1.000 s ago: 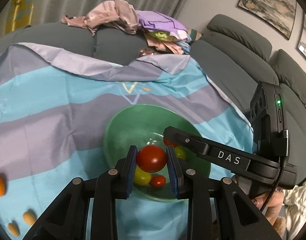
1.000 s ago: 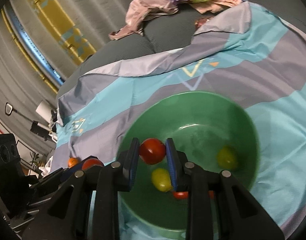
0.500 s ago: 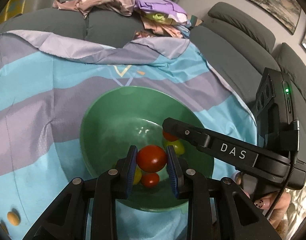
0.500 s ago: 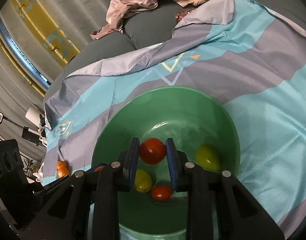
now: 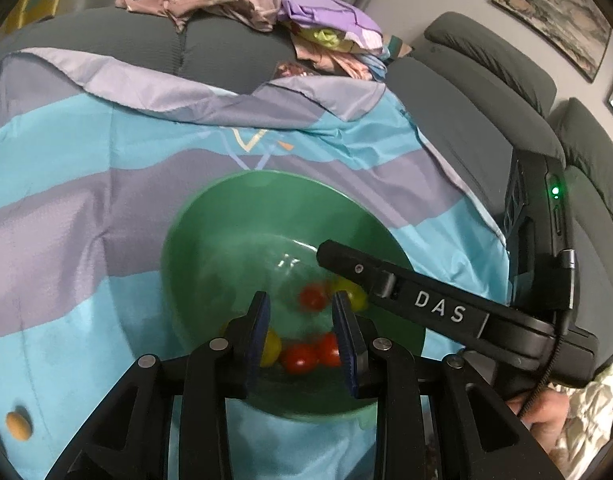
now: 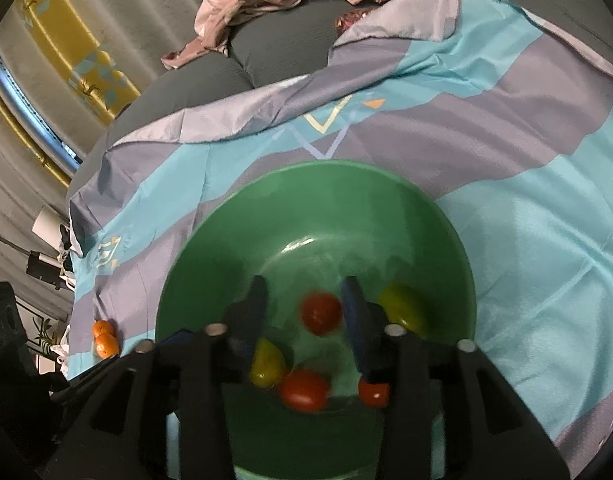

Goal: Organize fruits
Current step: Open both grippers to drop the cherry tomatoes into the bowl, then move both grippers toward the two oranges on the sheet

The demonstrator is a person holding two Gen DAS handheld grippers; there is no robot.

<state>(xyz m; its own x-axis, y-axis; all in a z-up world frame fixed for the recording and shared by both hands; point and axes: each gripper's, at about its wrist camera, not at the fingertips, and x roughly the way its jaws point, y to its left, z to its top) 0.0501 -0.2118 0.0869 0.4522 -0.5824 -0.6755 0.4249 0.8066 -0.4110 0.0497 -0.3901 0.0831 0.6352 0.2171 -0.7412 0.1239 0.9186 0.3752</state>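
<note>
Hovering over the green bowl (image 6: 446, 224), both grippers point down into it. The right gripper (image 6: 302, 312) has its jaws opening, and a red tomato (image 6: 321, 313) sits blurred between them, clear of both pads, apparently dropping. The left gripper (image 5: 300, 334) shows jaws parted with nothing gripped; red tomatoes (image 5: 302, 358) and a yellow fruit (image 5: 271, 346) lie on the bowl floor below. A yellow-green fruit (image 6: 402, 308) rests at the right inside the bowl. Two small oranges (image 6: 103, 339) remain on the striped cloth (image 6: 526, 200) at far left, outside the bowl. Risks: the released tomato may bounce or bruise on the others; the bowl stands on soft cloth over a sofa (image 5: 486, 92) and could tip if nudged.
</note>
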